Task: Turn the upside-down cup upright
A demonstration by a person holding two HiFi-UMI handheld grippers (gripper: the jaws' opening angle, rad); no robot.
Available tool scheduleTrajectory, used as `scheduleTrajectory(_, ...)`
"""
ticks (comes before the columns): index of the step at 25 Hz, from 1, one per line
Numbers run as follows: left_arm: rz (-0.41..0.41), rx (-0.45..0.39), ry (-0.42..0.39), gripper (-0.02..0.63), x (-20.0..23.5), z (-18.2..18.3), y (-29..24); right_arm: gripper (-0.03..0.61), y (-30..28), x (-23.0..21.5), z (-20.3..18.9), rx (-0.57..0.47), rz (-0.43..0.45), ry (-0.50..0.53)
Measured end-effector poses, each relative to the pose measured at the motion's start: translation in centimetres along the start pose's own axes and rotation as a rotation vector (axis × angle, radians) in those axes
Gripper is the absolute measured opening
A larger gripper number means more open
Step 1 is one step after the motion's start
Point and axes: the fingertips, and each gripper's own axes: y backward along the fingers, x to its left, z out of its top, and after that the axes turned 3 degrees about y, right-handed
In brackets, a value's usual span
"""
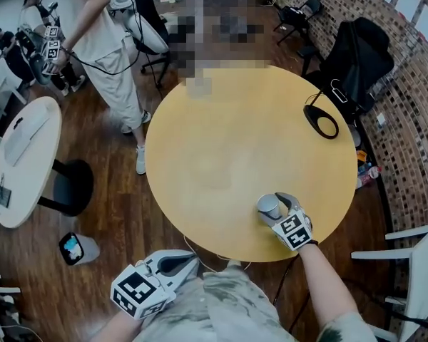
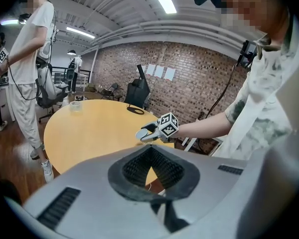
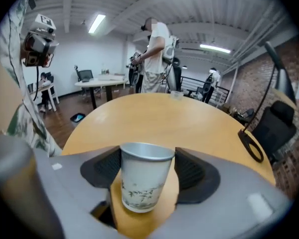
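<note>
A paper cup [image 3: 143, 176] with a leafy print stands on its narrow base on the round yellow table [image 1: 221, 155], its wide rim at the top. My right gripper [image 3: 144, 172] is around it, both dark pads against its upper wall. From the head view the cup [image 1: 268, 206] sits near the table's front right edge, inside that gripper [image 1: 275, 205]. My left gripper [image 1: 192, 259] hangs off the table's front edge, near my body, with its jaws together at the tips and nothing in them. The left gripper view shows its own jaws [image 2: 150, 151] and the cup [image 2: 142, 133] beyond.
A black ring-shaped object [image 1: 321, 120] lies at the table's right side. A small clear cup [image 3: 176, 94] stands at the far edge. A person [image 1: 103, 41] stands beyond the table at left. A black chair [image 1: 357, 59], a white side table [image 1: 25, 155] and a floor bin [image 1: 75, 248] surround it.
</note>
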Motion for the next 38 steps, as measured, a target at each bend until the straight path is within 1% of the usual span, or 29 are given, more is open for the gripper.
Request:
scheduleTrajectory(2,-0.009,0.014,-0.011,0.006,-0.3,0.2,-0.3,0.328,0.6,0.0,0.1,-0.074,-0.037,-0.035)
scheduleTrajectory(6,-0.023,0.039,-0.037,0.006,-1.5,0.7,-1.4,0.328,1.8,-0.2,-0.6,-0.188,-0.114,-0.086)
scheduleTrajectory(9,-0.031,0.053,-0.047,0.006,-2.4,1.3,-2.3,0.328,2.6,-0.6,-1.5,-0.241,-0.159,-0.154)
scheduleTrajectory(11,-0.028,0.045,-0.057,0.006,-3.0,1.8,-2.8,0.328,3.2,-0.8,-2.0,-0.275,-0.175,-0.190)
scheduleTrajectory(14,-0.026,0.028,-0.068,0.006,-4.1,2.6,-3.6,0.334,4.0,-0.5,-2.6,-0.308,-0.188,-0.194)
scheduleTrajectory(19,-0.023,0.032,-0.044,0.006,-6.4,2.4,-4.7,0.336,5.2,-0.1,-4.1,-0.296,-0.201,-0.156)
scheduleTrajectory(22,-0.021,0.041,-0.028,0.006,-7.9,1.8,-5.3,0.337,5.7,-0.7,-4.9,-0.289,-0.197,-0.156)
scheduleTrajectory(25,-0.029,0.059,-0.032,0.006,-9.2,1.7,-5.5,0.341,6.0,-1.4,-5.0,-0.284,-0.195,-0.159)
scheduleTrajectory(29,-0.037,0.061,-0.044,0.006,-9.8,1.1,-4.3,0.394,6.4,-1.2,-4.4,-0.279,-0.201,-0.174)
scheduleTrajectory(30,-0.040,0.058,-0.049,0.006,-9.8,1.0,-3.8,0.408,6.7,-1.1,-4.2,-0.278,-0.209,-0.173)
scheduleTrajectory(32,-0.049,0.050,-0.063,0.006,-10.0,0.9,-3.1,0.408,8.0,-0.9,-3.8,-0.275,-0.234,-0.167)
scheduleTrajectory(35,-0.071,0.026,-0.094,0.006,-10.5,0.8,-2.1,0.408,11.4,-0.7,-3.9,-0.265,-0.304,-0.164)
scheduleTrajectory(38,-0.097,-0.009,-0.122,0.006,-11.3,-0.2,0.5,0.407,15.1,1.7,-3.7,-0.249,-0.367,-0.187)
